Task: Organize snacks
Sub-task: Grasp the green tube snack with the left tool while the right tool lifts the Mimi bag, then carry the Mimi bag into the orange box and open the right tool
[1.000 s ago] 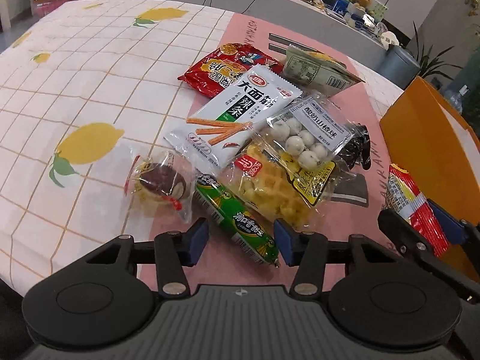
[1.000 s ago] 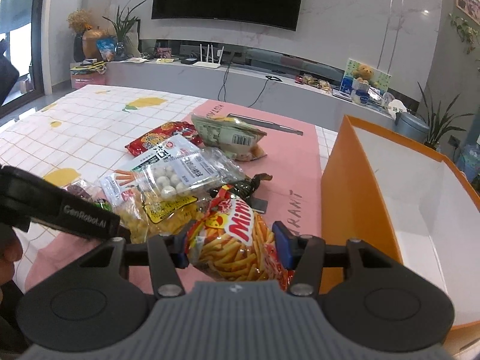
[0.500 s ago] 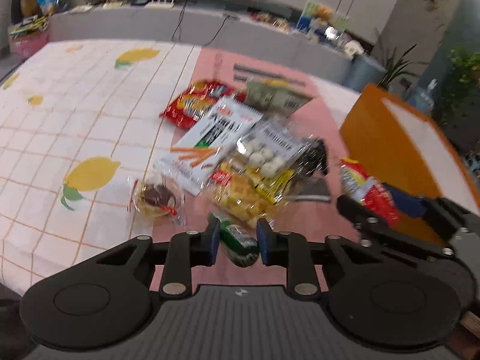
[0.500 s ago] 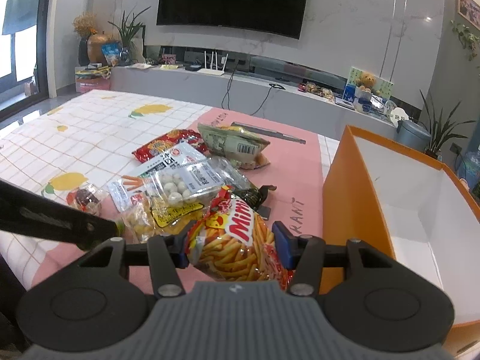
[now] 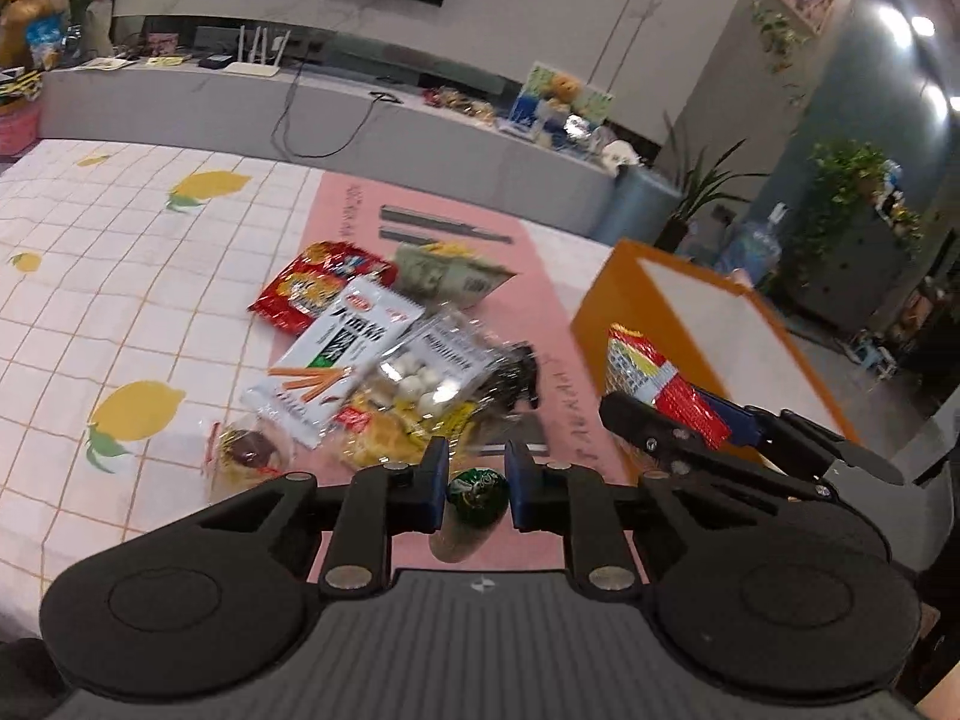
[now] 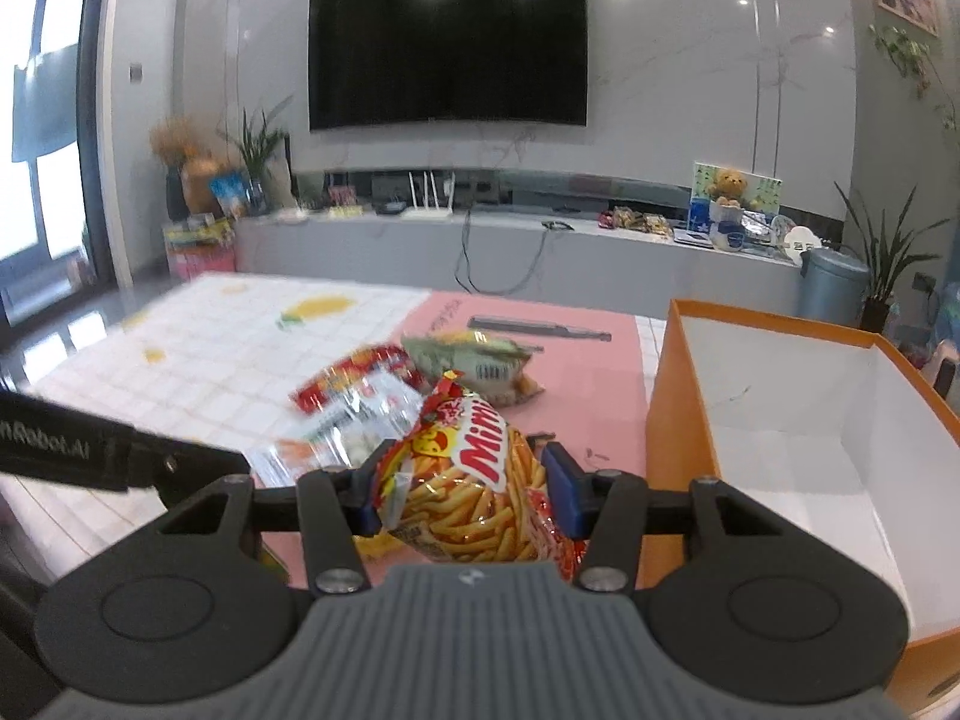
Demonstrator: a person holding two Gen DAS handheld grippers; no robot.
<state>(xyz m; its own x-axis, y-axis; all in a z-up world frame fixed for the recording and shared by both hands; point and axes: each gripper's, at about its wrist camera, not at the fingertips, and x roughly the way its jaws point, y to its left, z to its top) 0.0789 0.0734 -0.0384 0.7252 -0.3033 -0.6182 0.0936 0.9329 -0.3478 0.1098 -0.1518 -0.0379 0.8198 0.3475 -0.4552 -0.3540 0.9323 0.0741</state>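
While each gripper clamps one packet, seven lie loose.

Living room (wall television (image 6: 447, 45))

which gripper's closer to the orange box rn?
Right. The right gripper, shut on the Mimi fries bag, sits just beside the orange box. The left gripper, shut on the green snack pack, is farther out, on the right gripper's other side.
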